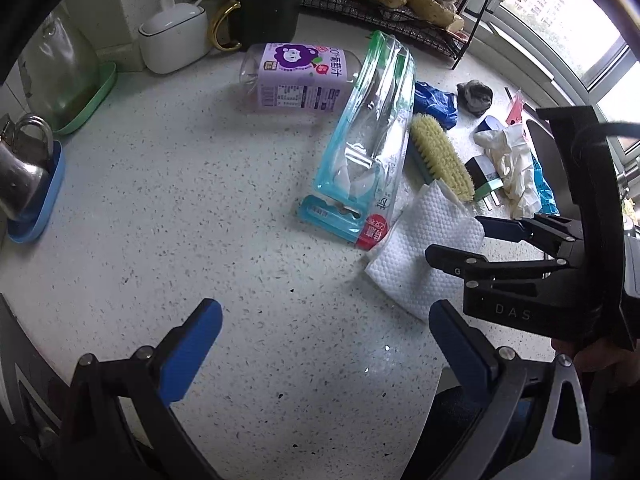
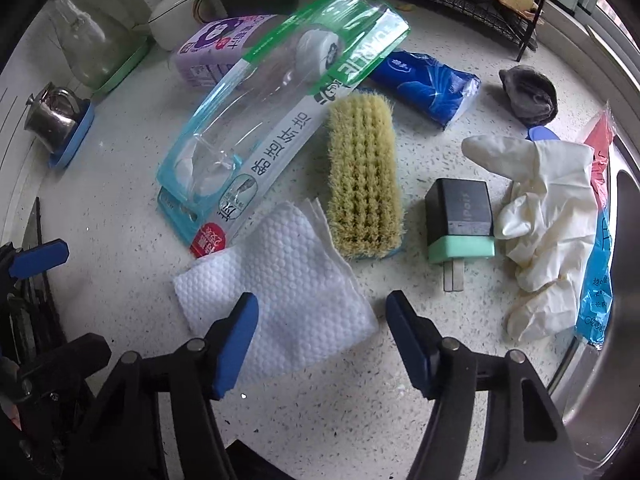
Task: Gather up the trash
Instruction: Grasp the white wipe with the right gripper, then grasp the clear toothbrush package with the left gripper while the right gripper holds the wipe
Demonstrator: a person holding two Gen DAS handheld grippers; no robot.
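A white embossed paper towel (image 2: 276, 280) lies flat on the speckled counter (image 2: 360, 380). My right gripper (image 2: 322, 300) points down over the towel's near right corner, open, with one finger over the towel and the other over bare counter. A clear teal blister pack (image 2: 256, 112) leans across an empty purple juice bottle (image 2: 212, 48). White latex gloves (image 2: 548, 216) and a red-and-blue wrapper (image 2: 598, 240) lie to the right. My left gripper (image 1: 324, 312) hangs open over bare counter, left of the towel (image 1: 424, 248), with nothing between its fingers.
A yellow scrub brush (image 2: 364, 176), a black and green charger (image 2: 460, 216), a blue tissue pack (image 2: 428, 84) and a dark crumpled wad (image 2: 532, 96) share the counter. The steel sink (image 2: 616, 320) is at right. A mug of utensils (image 1: 264, 12), a white jar (image 1: 172, 36) and a wire rack (image 1: 400, 8) line the back.
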